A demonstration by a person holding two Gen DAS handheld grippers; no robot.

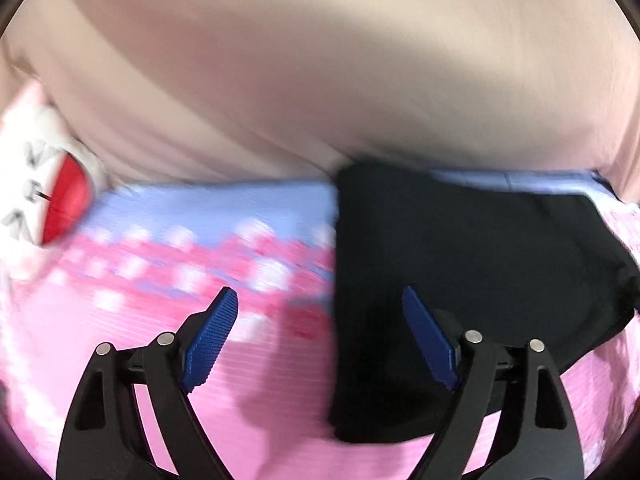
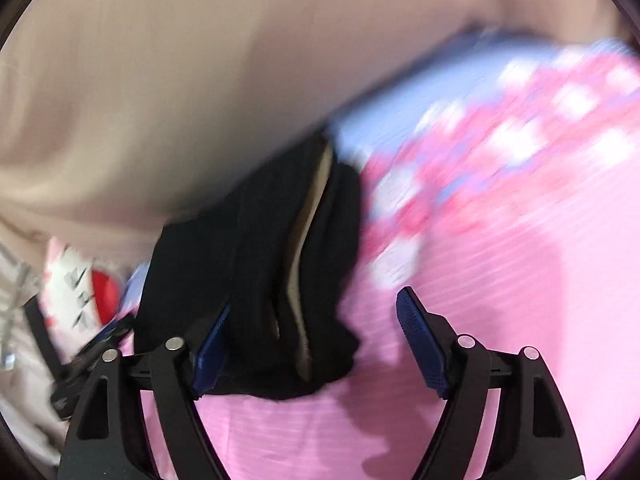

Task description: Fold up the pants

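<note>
The black pants [image 1: 460, 256] lie as a folded bundle on the pink sheet [image 1: 200, 360], right of centre in the left wrist view. My left gripper [image 1: 318, 300] is open and straddles the bundle's left edge; its right pad [image 1: 428, 340] hangs over the black cloth and its left pad [image 1: 212, 340] over bare sheet. In the right wrist view the pants [image 2: 256, 264] sit left of centre, with a beige inner strip [image 2: 306, 240] showing. My right gripper [image 2: 314, 312] stands open around the bundle's near end. Its left pad [image 2: 212, 352] is against the cloth, its right pad [image 2: 420, 344] clear of it.
A beige cloth wall [image 1: 320, 80] rises just behind the pants. The sheet turns blue with white and pink blotches [image 1: 220, 216] toward that wall. A white plush with a red patch [image 1: 60, 200] sits at the far left; it also shows as the plush [image 2: 88, 292] beside a dark object.
</note>
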